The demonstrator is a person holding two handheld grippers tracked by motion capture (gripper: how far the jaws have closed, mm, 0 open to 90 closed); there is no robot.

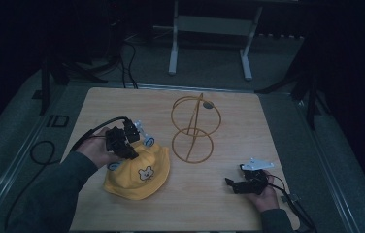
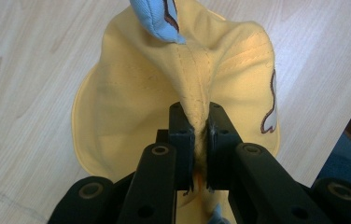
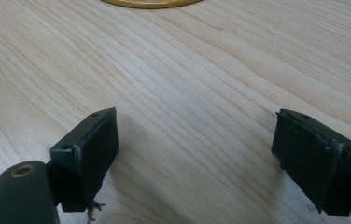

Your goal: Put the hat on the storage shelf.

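On the desk (image 1: 229,121), lower left of the high view, the yellow hat (image 1: 139,175) looks light and floppy, so it will sag from the seam fold where the left claw (image 2: 200,140) is clenched, while the right claw (image 3: 194,154) gapes, released.

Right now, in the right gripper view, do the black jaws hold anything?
No, the right gripper stands open over the bare wooden table, nothing between its jaws.

We see: pale wooden bench (image 1: 122,104) | near left: yellow hat (image 1: 139,174) | centre, farther: gold wire stand (image 1: 193,130)
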